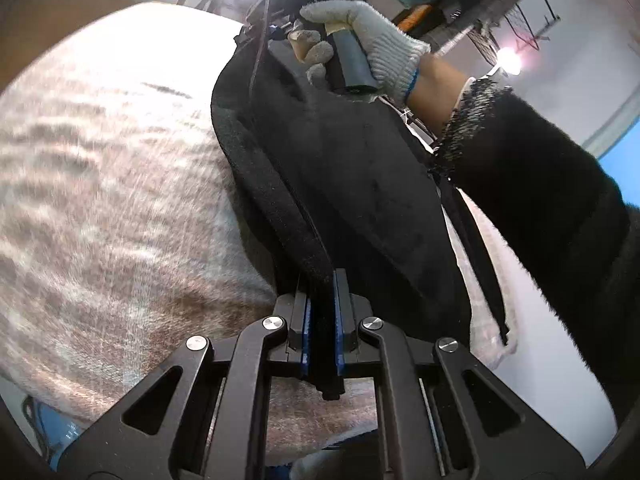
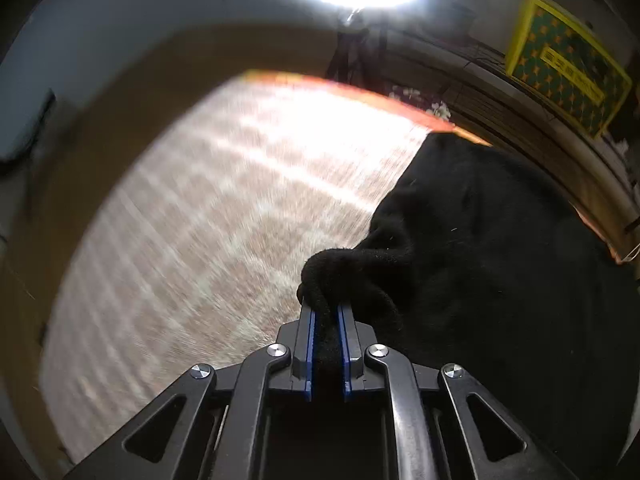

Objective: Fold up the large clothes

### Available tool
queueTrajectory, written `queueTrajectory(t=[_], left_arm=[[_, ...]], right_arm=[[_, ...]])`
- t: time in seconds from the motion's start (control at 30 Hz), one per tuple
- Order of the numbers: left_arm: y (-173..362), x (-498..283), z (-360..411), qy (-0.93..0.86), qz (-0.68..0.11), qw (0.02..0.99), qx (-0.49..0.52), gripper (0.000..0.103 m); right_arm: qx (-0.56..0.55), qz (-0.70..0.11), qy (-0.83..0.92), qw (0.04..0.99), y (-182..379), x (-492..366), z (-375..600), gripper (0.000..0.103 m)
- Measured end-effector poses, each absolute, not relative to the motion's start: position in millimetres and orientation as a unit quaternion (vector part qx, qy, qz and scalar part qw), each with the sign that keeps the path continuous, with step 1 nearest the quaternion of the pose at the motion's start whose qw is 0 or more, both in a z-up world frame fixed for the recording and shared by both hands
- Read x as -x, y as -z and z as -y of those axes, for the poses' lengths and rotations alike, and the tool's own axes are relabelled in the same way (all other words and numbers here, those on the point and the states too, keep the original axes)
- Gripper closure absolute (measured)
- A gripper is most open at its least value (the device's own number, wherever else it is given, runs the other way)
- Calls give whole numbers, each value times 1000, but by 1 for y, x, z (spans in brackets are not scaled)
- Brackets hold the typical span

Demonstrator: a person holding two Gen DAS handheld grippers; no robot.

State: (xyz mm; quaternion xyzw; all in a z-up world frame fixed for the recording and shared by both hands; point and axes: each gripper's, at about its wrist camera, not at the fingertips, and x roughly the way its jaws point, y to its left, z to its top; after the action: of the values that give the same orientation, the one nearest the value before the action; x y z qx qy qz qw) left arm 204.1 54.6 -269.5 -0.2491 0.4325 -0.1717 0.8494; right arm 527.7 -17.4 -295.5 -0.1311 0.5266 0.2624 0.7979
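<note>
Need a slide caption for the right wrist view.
Right claw shut on a bunched fold of black garment over a checked blanket.

A black garment (image 2: pixel 480 240) lies on a brown-and-white checked blanket (image 2: pixel 240 220).

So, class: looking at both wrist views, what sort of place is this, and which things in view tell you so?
Probably a cluttered home or storeroom workspace: a black garment lies on a plaid cloth, a wire rack hangs behind, and a yellow patterned box sits beside stacked boards.
</note>
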Motion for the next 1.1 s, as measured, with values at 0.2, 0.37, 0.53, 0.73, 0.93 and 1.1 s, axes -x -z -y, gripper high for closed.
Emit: queueTrajectory(t=[0.2, 0.37, 0.53, 0.73, 0.93, 1.1], left_arm=[[248, -197, -23, 186, -419, 868, 189, 97], [246, -201, 16, 205, -433, 868, 133, 97], [257, -209, 49, 219, -455, 856, 105, 97], [268, -212, 73, 226, -472, 850, 58, 97], [270, -209, 81, 254, -489, 833, 54, 95], [265, -198, 72, 289, -494, 818, 64, 82]], right_arm=[[3, -501, -297, 813, 263, -533, 84, 96], [-83, -488, -292, 818, 262, -537, 155, 96], [-130, -482, -267, 824, 277, -538, 212, 96], [-147, -502, -207, 827, 306, -544, 261, 96], [-132, -515, -179, 828, 314, -547, 268, 93], [-87, -509, -179, 837, 289, -536, 284, 60]])
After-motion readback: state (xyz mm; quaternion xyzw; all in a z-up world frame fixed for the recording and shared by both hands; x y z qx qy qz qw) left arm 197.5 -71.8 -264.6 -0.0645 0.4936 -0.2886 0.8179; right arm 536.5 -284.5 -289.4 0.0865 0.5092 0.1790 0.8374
